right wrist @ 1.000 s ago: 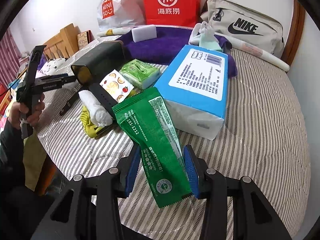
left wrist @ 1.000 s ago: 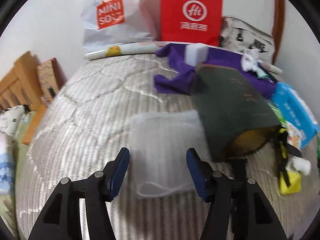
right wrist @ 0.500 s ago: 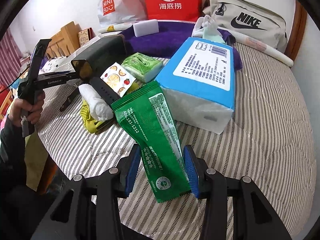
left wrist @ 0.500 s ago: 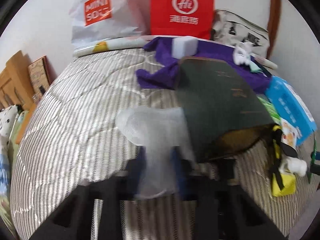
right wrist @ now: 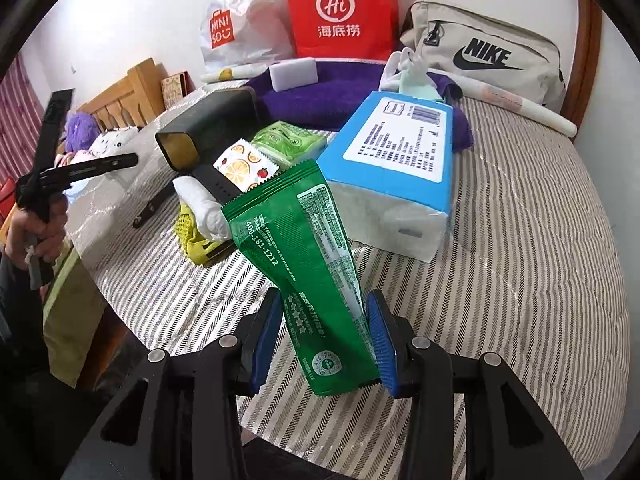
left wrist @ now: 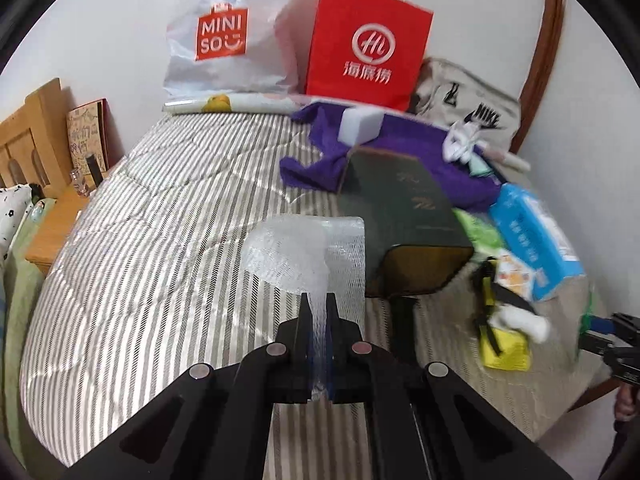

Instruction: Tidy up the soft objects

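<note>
My left gripper (left wrist: 318, 312) has its jaws pinched tight on one sheet of white foam mesh (left wrist: 308, 254), a soft netted wrap that bulges and folds over above the blue pads, held up over the striped quilted bedspread (left wrist: 152, 240). To its right lies one dark green rectangular box (left wrist: 400, 208) with a gold open end, resting on one rumpled purple cloth (left wrist: 368, 140) that carries a single white sponge block (left wrist: 360, 124). At the far edge stand two bags, one crinkled white plastic bag (left wrist: 232, 36) and one stiff red paper bag (left wrist: 368, 44). My right gripper (right wrist: 326, 330) has its jaws set against both sides of one glossy green foil packet (right wrist: 308, 256), gripping its near end and holding it tilted above the bed. Beyond it sit one blue-and-white tissue pack (right wrist: 392, 172), one small fruit-print sachet (right wrist: 244, 166) and one light green wipes pack (right wrist: 288, 142); far right, one beige canvas pouch (right wrist: 488, 48).
</note>
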`<state>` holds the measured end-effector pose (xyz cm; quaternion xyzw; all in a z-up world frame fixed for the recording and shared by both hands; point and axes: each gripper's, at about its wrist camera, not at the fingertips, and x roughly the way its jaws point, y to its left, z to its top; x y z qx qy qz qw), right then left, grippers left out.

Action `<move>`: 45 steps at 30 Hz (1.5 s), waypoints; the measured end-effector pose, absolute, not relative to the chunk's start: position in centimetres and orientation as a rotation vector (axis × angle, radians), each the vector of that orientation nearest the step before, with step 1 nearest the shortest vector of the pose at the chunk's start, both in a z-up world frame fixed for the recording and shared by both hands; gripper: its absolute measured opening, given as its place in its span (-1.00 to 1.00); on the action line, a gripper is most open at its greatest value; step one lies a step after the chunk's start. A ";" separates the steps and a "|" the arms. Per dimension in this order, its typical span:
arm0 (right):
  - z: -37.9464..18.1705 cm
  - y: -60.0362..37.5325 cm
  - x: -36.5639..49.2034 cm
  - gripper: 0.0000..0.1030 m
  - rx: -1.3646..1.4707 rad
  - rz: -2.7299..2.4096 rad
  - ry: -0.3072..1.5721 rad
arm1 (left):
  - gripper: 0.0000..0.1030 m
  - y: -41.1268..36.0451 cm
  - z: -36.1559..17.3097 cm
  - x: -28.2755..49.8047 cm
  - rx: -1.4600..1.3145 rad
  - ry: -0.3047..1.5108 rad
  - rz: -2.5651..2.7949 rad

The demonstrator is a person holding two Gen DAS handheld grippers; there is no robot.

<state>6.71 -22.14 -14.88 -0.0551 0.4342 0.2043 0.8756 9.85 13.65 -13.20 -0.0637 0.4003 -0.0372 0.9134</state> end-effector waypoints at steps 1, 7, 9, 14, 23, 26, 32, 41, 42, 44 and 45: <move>-14.8 -22.2 6.6 -0.18 -0.114 0.424 0.904 | -0.91 13.6 -12.9 9.4 -0.133 0.819 -0.080; -14.3 -22.4 5.8 -0.19 -0.112 0.413 0.891 | -0.91 11.7 -11.1 7.0 -0.143 0.789 -0.151; -14.1 -22.7 5.5 -0.20 -0.103 0.405 0.890 | -0.91 10.9 -11.0 6.6 -0.143 0.788 -0.173; -13.3 -23.2 4.9 -0.21 -0.082 0.395 0.864 | -0.91 8.8 -11.6 6.4 -0.142 0.810 -0.207; -11.4 -23.6 5.9 -0.22 -0.058 0.375 0.822 | -0.91 7.0 -13.2 7.2 -0.162 0.873 -0.222; -10.5 -23.5 6.7 -0.22 -0.052 0.377 0.805 | -0.91 7.1 -12.5 7.4 -0.169 0.864 -0.222; -8.9 -22.9 9.1 -0.22 -0.054 0.383 0.793 | -0.91 7.6 -10.1 8.4 -0.173 0.830 -0.213; -6.5 -21.8 14.5 -0.22 -0.061 0.397 0.780 | -0.91 7.6 -6.9 12.5 -0.167 0.803 -0.214; -6.2 -21.7 15.1 -0.22 -0.062 0.399 0.778 | -0.91 7.6 -6.6 13.1 -0.167 0.799 -0.214; -5.7 -21.4 16.3 -0.22 -0.072 0.398 0.766 | -0.91 7.6 -6.0 14.5 -0.164 0.795 -0.214; -5.5 -21.3 16.8 -0.22 -0.077 0.399 0.763 | -0.91 7.6 -5.8 15.2 -0.164 0.796 -0.211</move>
